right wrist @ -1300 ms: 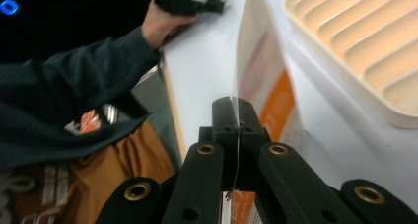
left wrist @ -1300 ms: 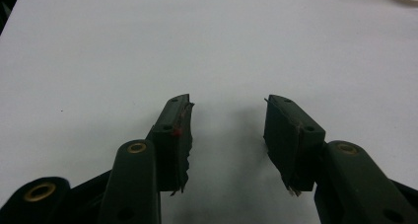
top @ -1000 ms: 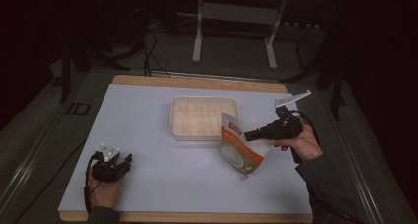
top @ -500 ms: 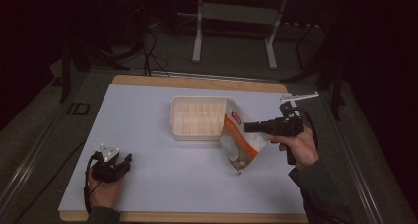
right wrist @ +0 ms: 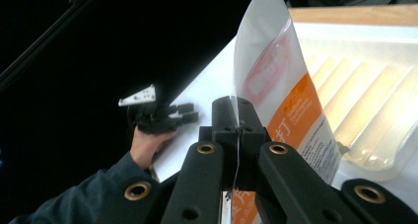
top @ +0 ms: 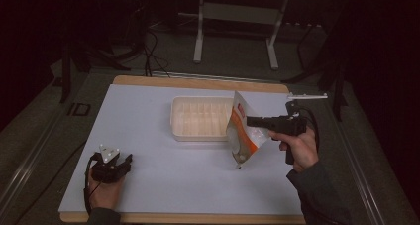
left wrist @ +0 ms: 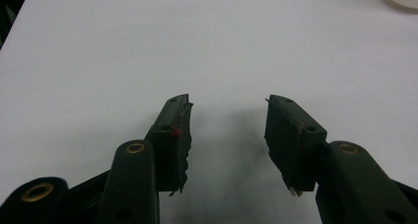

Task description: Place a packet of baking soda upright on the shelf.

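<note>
The right gripper (top: 252, 121) is clamped on a pouch (top: 241, 136) held tilted just beside the tray (top: 198, 118). The left gripper (left wrist: 226, 130) is held wide open, empty, over the table (top: 148, 106).

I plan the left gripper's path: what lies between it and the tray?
Nothing: in the high view, only bare table separates the left gripper from the tray.

The high view is dim and soft, with the pale counter (top: 163, 136) the brightest area and the surroundings sunk into near black. In the left gripper view the counter is evenly lit, a faint blurred shadow lying between the jaws. The right gripper view is contrasty: the glossy pouch (right wrist: 281, 86) glares white, half the frame is black, and the nearest jaw parts are slightly soft.
</note>
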Motion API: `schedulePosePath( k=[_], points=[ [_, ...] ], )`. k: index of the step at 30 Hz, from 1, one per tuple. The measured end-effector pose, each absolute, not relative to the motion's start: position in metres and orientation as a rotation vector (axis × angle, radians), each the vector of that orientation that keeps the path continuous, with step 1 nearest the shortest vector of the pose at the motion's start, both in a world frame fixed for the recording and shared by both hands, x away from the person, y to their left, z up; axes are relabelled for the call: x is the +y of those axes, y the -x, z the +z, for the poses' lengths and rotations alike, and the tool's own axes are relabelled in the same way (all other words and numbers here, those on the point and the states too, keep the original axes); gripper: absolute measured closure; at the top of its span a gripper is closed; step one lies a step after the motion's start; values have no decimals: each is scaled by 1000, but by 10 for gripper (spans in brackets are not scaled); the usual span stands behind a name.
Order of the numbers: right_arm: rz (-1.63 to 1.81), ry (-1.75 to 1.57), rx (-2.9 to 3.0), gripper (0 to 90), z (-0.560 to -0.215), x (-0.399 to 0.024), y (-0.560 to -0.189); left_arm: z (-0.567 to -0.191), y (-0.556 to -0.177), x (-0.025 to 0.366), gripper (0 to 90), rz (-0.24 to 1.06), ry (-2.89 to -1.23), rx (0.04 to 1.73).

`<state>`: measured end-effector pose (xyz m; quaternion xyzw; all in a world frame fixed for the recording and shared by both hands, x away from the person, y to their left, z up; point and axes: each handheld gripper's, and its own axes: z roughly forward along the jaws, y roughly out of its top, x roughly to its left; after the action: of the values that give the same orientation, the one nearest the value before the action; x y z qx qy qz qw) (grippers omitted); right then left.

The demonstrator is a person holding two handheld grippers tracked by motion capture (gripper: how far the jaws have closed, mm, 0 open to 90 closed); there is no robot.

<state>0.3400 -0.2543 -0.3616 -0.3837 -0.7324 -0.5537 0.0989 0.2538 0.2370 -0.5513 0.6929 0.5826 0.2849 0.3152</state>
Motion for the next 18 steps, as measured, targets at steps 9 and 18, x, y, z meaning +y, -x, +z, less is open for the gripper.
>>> schedulePosePath(
  k=[9, 18],
  points=[
    [-1714, 1170, -2149, 900, -355, -255, -340, -551, -254, 235, 512, 773, -1839, 1510],
    [-1756, 1192, -2142, 900, -350, -253, -343, -551, -254, 234, 508, 781, -1840, 1504]
  ],
)
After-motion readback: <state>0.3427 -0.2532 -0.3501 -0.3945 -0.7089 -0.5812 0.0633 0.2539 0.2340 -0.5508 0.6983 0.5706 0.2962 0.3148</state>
